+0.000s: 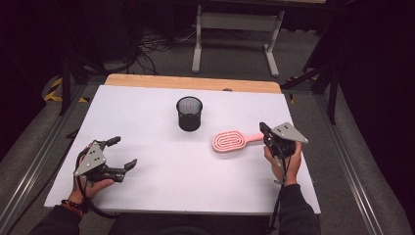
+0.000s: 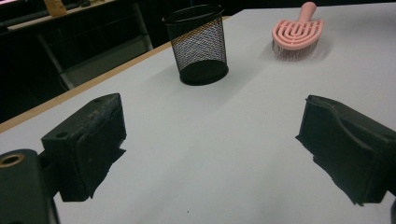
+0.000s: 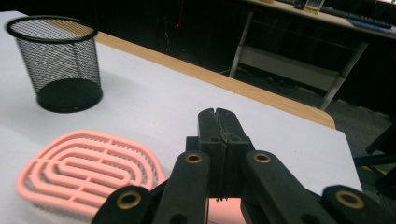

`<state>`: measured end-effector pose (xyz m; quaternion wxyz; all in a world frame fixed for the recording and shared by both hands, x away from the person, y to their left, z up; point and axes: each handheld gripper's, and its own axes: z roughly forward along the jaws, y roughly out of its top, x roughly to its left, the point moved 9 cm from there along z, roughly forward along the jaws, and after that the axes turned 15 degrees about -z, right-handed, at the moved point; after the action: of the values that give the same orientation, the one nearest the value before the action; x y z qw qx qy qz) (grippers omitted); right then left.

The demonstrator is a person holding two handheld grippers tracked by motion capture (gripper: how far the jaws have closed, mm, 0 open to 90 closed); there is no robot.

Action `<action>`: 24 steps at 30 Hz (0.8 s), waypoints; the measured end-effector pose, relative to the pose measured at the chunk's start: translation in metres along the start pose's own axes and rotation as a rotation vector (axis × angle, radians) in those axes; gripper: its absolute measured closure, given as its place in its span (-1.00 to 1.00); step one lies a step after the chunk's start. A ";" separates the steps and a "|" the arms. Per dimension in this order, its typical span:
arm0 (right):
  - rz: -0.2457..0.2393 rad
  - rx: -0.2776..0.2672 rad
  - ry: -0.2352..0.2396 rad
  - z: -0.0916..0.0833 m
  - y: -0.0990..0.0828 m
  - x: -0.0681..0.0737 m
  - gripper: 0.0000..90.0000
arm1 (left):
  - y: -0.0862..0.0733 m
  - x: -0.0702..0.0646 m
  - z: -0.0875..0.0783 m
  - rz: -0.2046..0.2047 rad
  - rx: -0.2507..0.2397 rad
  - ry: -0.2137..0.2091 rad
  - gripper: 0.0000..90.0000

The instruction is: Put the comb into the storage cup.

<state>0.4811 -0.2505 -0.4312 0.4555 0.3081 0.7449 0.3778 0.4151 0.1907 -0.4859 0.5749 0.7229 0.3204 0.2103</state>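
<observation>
Tabletop [image 1: 161, 176]: white sheet over a wooden board, the wood showing as a strip along the far edge.

Pen cup [image 1: 189, 113]: black wire mesh, upright, standing toward the far middle of the tabletop; in the left gripper view it sits ahead and a little left [image 2: 199, 44].

Hairbrush [image 1: 229, 141]: pink, lying flat right of centre, its slotted back up and bristles down, near the pen cup but apart from it; handle pointing toward the person's right hand.

Right gripper [image 1: 265, 131]: held at the right side of the tabletop by the right hand [image 1: 283, 159] — jaws pressed together on the end of the pink handle. In the right gripper view the two black jaws meet with no gap [image 3: 217, 123], a bit of pink showing just below them, and the brush head [image 3: 88, 172] lies just to their left.

Left gripper [image 1: 122, 152]: near the front left corner, held low over the tabletop by the left hand [image 1: 90, 183] — jaws spread wide, nothing between them but bare white surface [image 2: 210, 140]. Well apart from the hairbrush and the pen cup.
</observation>
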 end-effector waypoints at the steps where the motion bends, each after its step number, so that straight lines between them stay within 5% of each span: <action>1: 0.004 0.007 -0.005 0.004 -0.002 -0.002 1.00 | 0.000 0.000 0.000 0.000 0.001 -0.002 -0.82; 15: 0.024 0.229 0.056 0.051 -0.031 -0.014 1.00 | 0.003 0.002 -0.003 -0.001 -0.021 0.026 -0.78; 18: 0.007 0.281 0.040 0.058 -0.035 -0.018 1.00 | 0.004 0.006 -0.002 0.001 -0.025 0.064 -0.77; 24: -0.028 0.392 0.039 0.073 -0.048 -0.022 1.00 | 0.004 0.007 -0.003 -0.002 -0.035 0.076 -0.76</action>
<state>0.5504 -0.2725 -0.4836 0.3774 0.3731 0.8172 0.2249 0.4188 0.1976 -0.4819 0.5750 0.7039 0.3391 0.2427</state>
